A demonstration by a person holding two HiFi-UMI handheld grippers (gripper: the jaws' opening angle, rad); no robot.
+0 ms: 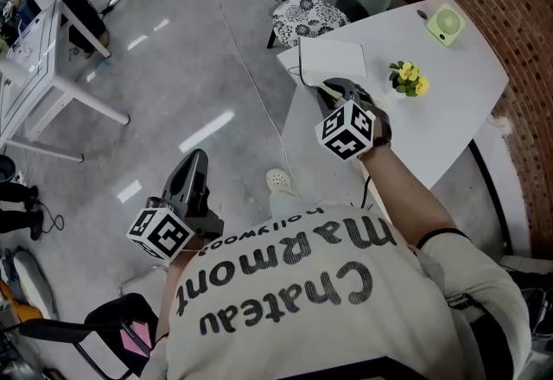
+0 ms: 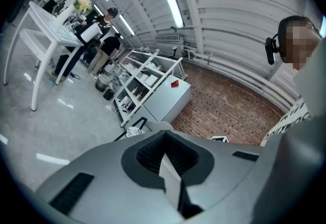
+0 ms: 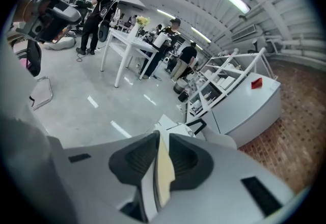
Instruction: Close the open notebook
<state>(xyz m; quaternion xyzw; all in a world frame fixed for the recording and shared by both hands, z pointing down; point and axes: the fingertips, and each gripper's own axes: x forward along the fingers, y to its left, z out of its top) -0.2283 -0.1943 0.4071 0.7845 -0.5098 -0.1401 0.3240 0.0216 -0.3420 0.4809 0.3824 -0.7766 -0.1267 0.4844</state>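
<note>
The notebook (image 1: 333, 59) lies flat on the white table (image 1: 449, 102) with its white cover up, near the table's left corner. My right gripper (image 1: 333, 90) hovers just above the notebook's near edge, pointing down at it. In the right gripper view its jaws (image 3: 159, 139) stand a narrow gap apart with nothing between them, and a white corner of the table (image 3: 168, 126) shows past the tips. My left gripper (image 1: 194, 161) hangs over the floor, well left of the table. In the left gripper view (image 2: 164, 149) its jaws are together and hold nothing.
A small pot of yellow flowers (image 1: 407, 79) stands right of the notebook, and a green round object (image 1: 446, 26) lies at the table's far side. A chair with a patterned cushion (image 1: 307, 18) stands behind the table. A cable (image 1: 251, 76) runs over the floor.
</note>
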